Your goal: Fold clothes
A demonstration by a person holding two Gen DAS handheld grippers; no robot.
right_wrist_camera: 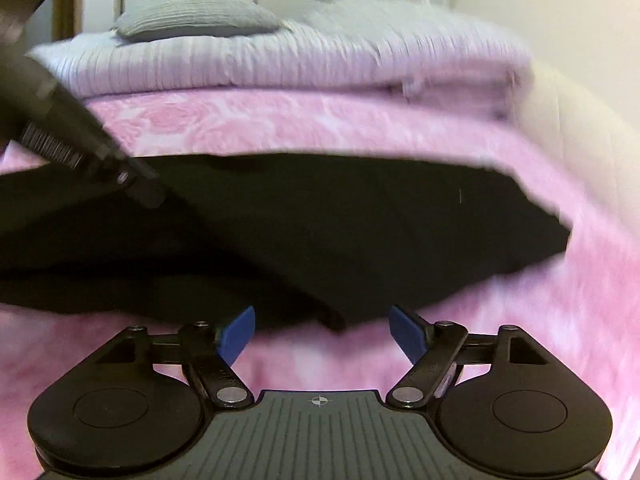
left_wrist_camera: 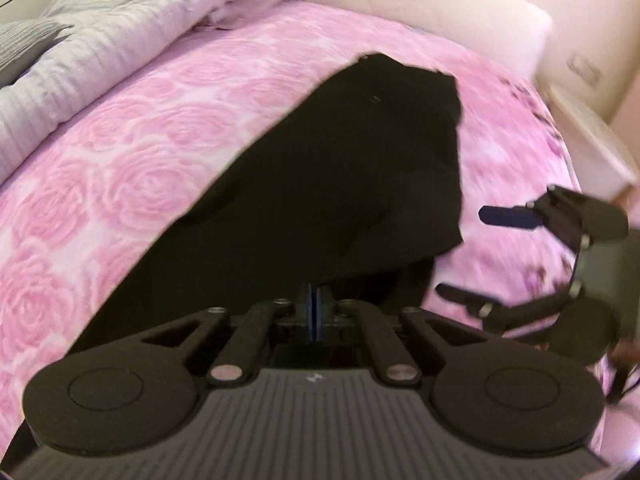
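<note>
A black garment (left_wrist_camera: 340, 168) lies stretched across a pink rose-patterned bedspread (left_wrist_camera: 140, 160). My left gripper (left_wrist_camera: 316, 300) is shut on the near edge of the garment and lifts it a little. My right gripper (left_wrist_camera: 464, 254) shows at the right of the left wrist view, open, just off the garment's right edge. In the right wrist view the garment (right_wrist_camera: 320, 232) lies ahead on the bedspread (right_wrist_camera: 320, 360), and my right gripper (right_wrist_camera: 324, 332) is open and empty, its blue pads (right_wrist_camera: 240, 334) just short of the cloth's near edge. The left gripper's arm (right_wrist_camera: 80, 148) reaches in from the upper left.
A folded pale lilac ribbed blanket (right_wrist_camera: 280, 64) and a grey pillow (right_wrist_camera: 192, 20) lie at the far side of the bed. A cream headboard or bed frame (left_wrist_camera: 440, 4) and a white bedside unit (left_wrist_camera: 592, 148) border the bed.
</note>
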